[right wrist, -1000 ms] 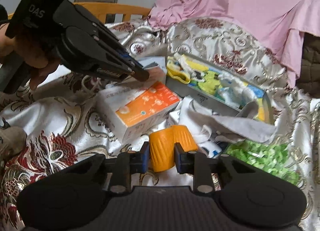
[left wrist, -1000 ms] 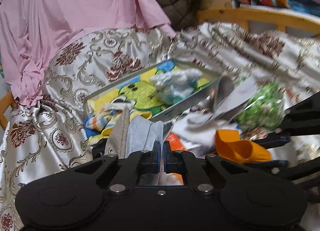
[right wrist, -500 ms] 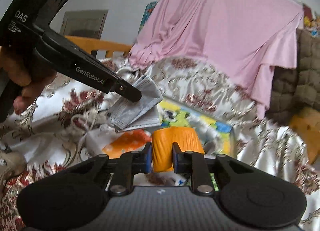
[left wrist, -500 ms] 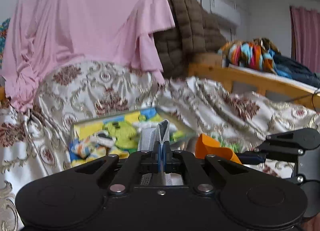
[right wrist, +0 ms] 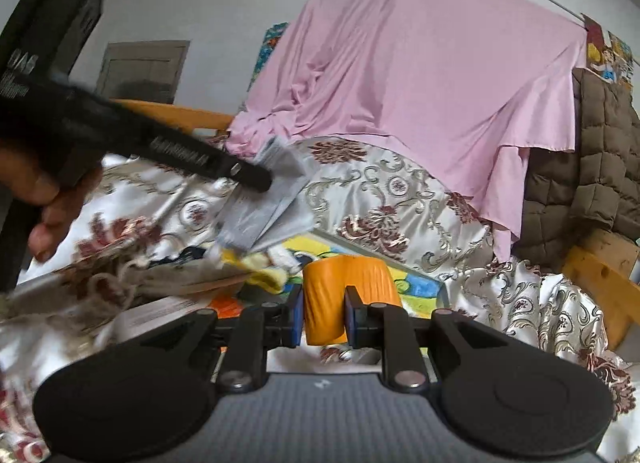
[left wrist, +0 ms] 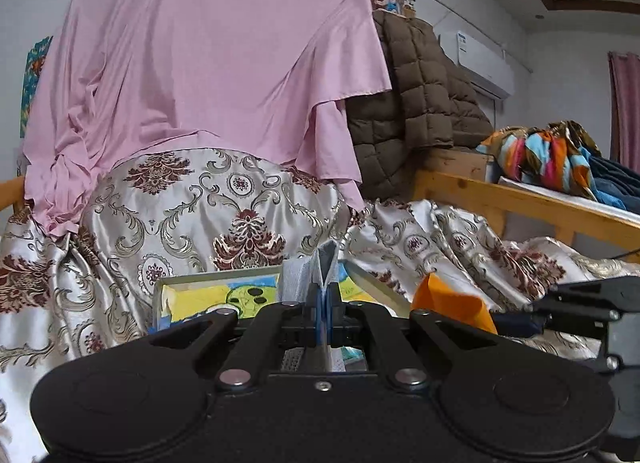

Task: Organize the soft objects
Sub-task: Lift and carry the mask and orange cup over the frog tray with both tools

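Note:
My left gripper (left wrist: 323, 299) is shut on a folded grey face mask (left wrist: 328, 261), held up in the air; in the right wrist view the mask (right wrist: 262, 203) hangs from the left gripper (right wrist: 256, 179) at the left. My right gripper (right wrist: 322, 319) is shut on an orange ribbed soft object (right wrist: 346, 287), which shows in the left wrist view (left wrist: 450, 299) at the right. Below both lies an open box with a colourful cartoon lining (left wrist: 208, 295), holding small cloth items (right wrist: 260, 269).
A gold patterned satin cloth (left wrist: 240, 207) covers the bed. A pink sheet (left wrist: 208, 75) hangs behind. A brown quilted jacket (left wrist: 420, 103) hangs at the right. A wooden bed rail (left wrist: 520, 203) carries colourful fabric (left wrist: 536, 155). An orange-and-white tissue box (right wrist: 168, 309) lies at the left.
Both grippers have risen and tilted upward with their loads. The left gripper carried the mask up and toward the open box. The views now show more wall and less bed.

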The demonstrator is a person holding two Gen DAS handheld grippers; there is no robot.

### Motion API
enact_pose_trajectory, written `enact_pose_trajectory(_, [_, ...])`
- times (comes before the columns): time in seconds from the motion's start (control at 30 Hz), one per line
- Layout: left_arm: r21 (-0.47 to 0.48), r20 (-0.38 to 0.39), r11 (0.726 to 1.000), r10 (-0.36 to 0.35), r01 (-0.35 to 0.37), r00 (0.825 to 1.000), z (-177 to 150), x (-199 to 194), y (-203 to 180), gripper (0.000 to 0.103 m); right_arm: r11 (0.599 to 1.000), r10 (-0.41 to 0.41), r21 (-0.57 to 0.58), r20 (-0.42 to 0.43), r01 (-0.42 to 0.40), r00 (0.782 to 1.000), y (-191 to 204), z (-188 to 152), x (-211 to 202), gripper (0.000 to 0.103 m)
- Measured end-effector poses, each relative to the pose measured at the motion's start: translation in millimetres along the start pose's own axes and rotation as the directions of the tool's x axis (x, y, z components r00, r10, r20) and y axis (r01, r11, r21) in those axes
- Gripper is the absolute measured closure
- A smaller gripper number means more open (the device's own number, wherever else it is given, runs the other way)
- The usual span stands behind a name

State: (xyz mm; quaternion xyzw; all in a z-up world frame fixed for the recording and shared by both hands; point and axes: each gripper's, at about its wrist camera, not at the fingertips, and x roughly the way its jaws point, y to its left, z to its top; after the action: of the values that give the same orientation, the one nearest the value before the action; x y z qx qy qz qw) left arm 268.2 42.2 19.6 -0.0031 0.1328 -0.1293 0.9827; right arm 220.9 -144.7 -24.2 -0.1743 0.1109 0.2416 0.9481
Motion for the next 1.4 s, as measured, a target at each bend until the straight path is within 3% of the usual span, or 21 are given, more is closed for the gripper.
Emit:
enact_pose_trajectory(0.4, [-0.058, -0.027, 0.998, 0.037, -0.038, 0.999, -2, 67, 38, 0.102, 0.989, -0.003, 0.147, 0.052, -0.005, 0.999, -45, 20, 75, 0.081])
enact_pose_trajectory(0.63, [-0.050, -0.077, 0.998, 0.043, -0.047, 0.996, -5, 103, 45, 0.102, 0.951, 0.007, 0.310, 0.009, -0.009, 1.000, -66, 35, 115, 0.080])
enact_pose_trajectory(0.93, [-0.141, -0.139, 0.989, 0.028, -0.047, 0.990, -14, 143, 66, 0.101, 0.932, -0.011, 0.359, -0.085, 0.041, 0.996, -77, 47, 162, 0.080])
enact_pose_trajectory(1.23, [-0.294, -0.180, 0.954, -0.004, -0.050, 0.984, -17, 156, 97, 0.101, 0.918, -0.010, 0.390, -0.157, 0.071, 0.987, -83, 58, 205, 0.080])
enact_pose_trajectory(1.4, [-0.368, -0.219, 0.928, -0.033, -0.051, 0.975, -23, 161, 111, 0.098, 0.888, 0.032, 0.455, -0.207, 0.067, 0.978, -85, 54, 228, 0.080])
